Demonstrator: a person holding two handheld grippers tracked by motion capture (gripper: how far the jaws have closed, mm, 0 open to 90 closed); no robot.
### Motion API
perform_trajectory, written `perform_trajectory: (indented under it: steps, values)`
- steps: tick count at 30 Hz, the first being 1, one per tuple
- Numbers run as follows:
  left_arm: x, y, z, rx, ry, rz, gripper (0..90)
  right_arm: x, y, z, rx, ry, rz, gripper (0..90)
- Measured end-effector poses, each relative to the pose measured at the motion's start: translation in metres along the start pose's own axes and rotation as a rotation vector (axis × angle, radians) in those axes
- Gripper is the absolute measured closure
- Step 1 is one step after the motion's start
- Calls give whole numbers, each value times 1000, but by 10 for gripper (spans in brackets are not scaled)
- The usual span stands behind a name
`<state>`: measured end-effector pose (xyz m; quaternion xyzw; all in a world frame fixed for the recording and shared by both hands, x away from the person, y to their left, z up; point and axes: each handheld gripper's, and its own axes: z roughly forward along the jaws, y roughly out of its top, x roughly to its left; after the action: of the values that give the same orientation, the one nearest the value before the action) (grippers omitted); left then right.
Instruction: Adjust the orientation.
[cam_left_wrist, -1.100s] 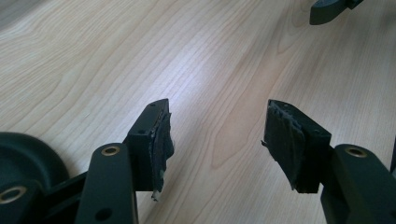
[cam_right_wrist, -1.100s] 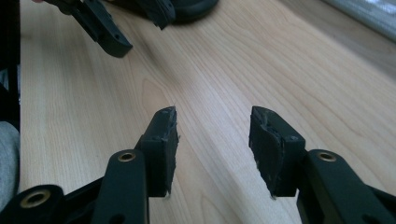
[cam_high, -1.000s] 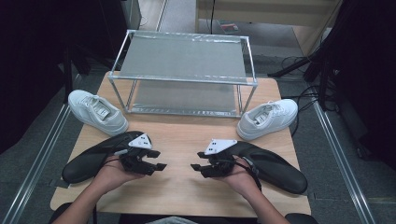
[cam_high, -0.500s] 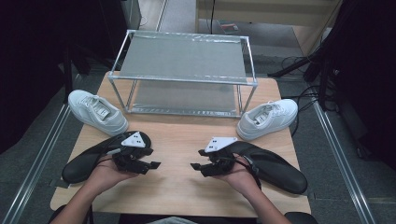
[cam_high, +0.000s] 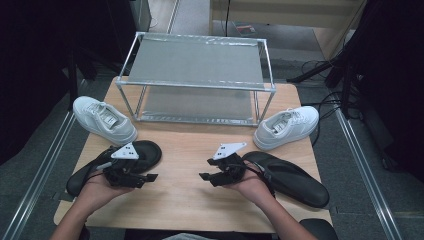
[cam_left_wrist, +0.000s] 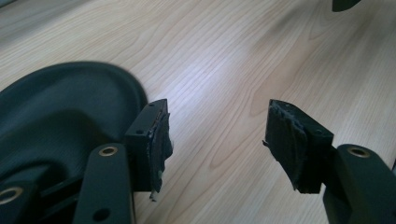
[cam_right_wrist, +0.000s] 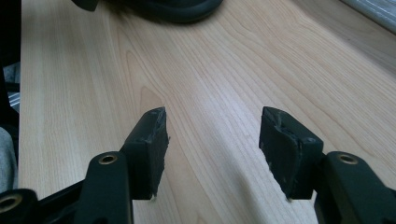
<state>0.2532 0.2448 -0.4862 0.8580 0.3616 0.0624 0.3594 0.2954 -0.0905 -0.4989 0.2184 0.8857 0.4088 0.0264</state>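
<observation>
Two black slippers lie on the wooden table (cam_high: 185, 200): one at the left (cam_high: 87, 175) and one at the right (cam_high: 295, 180). My left gripper (cam_high: 149, 176) rests over the left slipper's toe end and points right. Its jaws stand open over bare wood (cam_left_wrist: 217, 126), with the slipper (cam_left_wrist: 56, 116) beside the left jaw. My right gripper (cam_high: 206, 178) sits by the right slipper's toe and points left. It is open (cam_right_wrist: 215, 133) with nothing between its jaws, which have opened a little wider in the last second. The left slipper's toe (cam_right_wrist: 177, 9) lies ahead of it.
A white sneaker (cam_high: 102, 120) sits at the table's left edge and another (cam_high: 285, 127) at the right. A two-tier metal shoe rack (cam_high: 195, 75) stands across the back of the table. Cables and dark stands are on the floor at the right.
My left hand has drawn its gripper leftward, farther over the left slipper. The right hand has stayed in place.
</observation>
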Motion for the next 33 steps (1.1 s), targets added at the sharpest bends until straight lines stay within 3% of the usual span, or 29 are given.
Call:
perform_trajectory:
  steps: [17,23,33]
  values:
    - [31,-26,-40,-47,59,-89,453,0,3,7,28,15,-5,443]
    - [47,-39,-43,-33,72,-132,496,1,3,9,37,17,-6,444]
    - [58,-50,-33,0,45,-130,588,2,2,10,43,21,-9,444]
